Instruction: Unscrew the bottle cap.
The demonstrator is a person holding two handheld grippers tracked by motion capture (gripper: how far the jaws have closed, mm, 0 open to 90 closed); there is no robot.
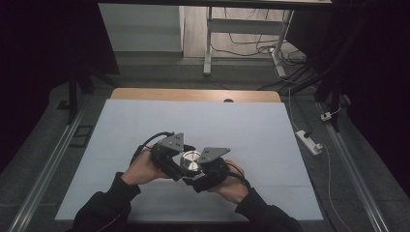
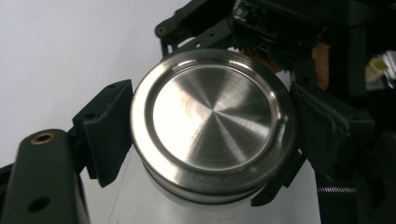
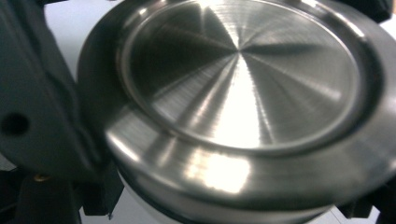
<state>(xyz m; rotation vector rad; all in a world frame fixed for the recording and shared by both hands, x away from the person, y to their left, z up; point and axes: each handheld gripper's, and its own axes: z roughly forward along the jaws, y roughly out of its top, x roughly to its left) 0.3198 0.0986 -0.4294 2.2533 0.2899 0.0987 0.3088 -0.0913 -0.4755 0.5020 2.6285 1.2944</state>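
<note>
High view: near the front edge of the white tabletop [image 1: 145,125], the left gripper [image 1: 170,163] and right gripper [image 1: 205,175] both squeeze one shiny round metal container [image 1: 190,161].

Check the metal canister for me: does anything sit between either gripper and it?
Nothing visible does. The left gripper has its jaws pressed on opposite sides of the metal canister's rim, and the right gripper closes on it from the other side. Around them lies bare white table.
</note>
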